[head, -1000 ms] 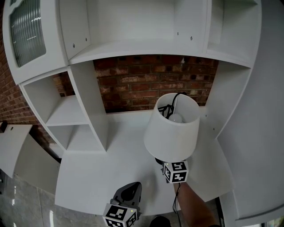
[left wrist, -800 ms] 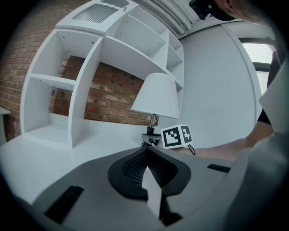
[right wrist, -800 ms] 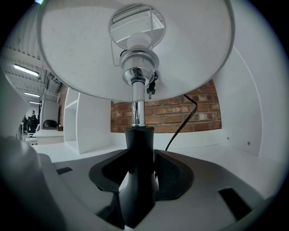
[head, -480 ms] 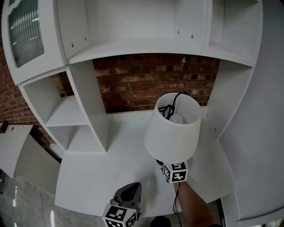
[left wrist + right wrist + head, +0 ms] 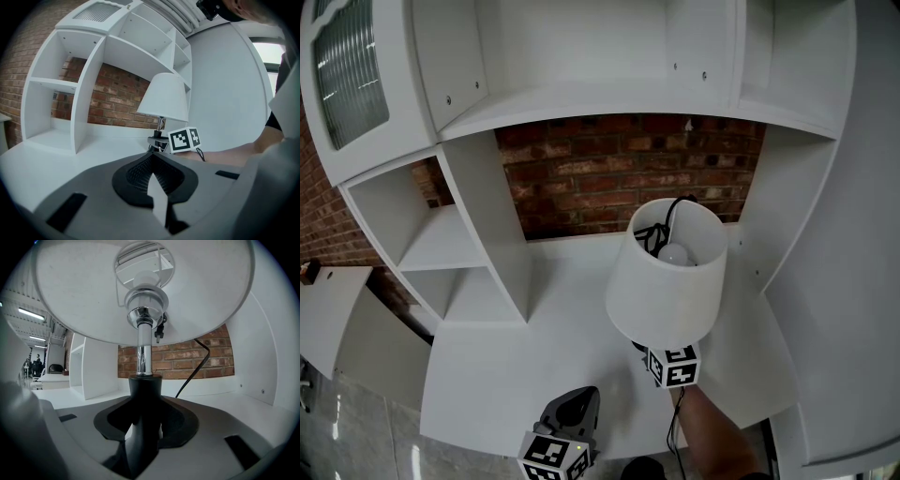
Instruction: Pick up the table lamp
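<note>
- The table lamp (image 5: pixel 666 272) stands on the white counter (image 5: pixel 534 366) in front of the brick wall (image 5: pixel 581 178), toward the wall's right end, with its shade (image 5: pixel 661 286) upright.
- Set against a second ago, we find the lamp at the same spot before the wall, neither lifted nor tilted. The change is in the right gripper (image 5: pixel 652 349), which sits on the side of the lamp away from the wall, tucked under the shade's rim.
- In the right gripper view, the lamp's black stem (image 5: pixel 144 392) stands between that gripper's jaws, and the jaws are closing. Thin slivers of white counter show on either side of the stem, so we judge the pads are not pressing on it yet.
- The left gripper (image 5: pixel 574 405) hovers farther from the wall than the lamp, off to the left and well apart from it. Its jaws meet at the tips with nothing between them.
- For the task, we read this as the grasp nearly made and the lift not yet begun.
- Once the squeeze is firm, we would want a straight rise. The shade makes the lamp top-heavy above a low grip, so it could sway.
- The black cord (image 5: pixel 199 364) trailing back toward the wall needs slack.
</note>
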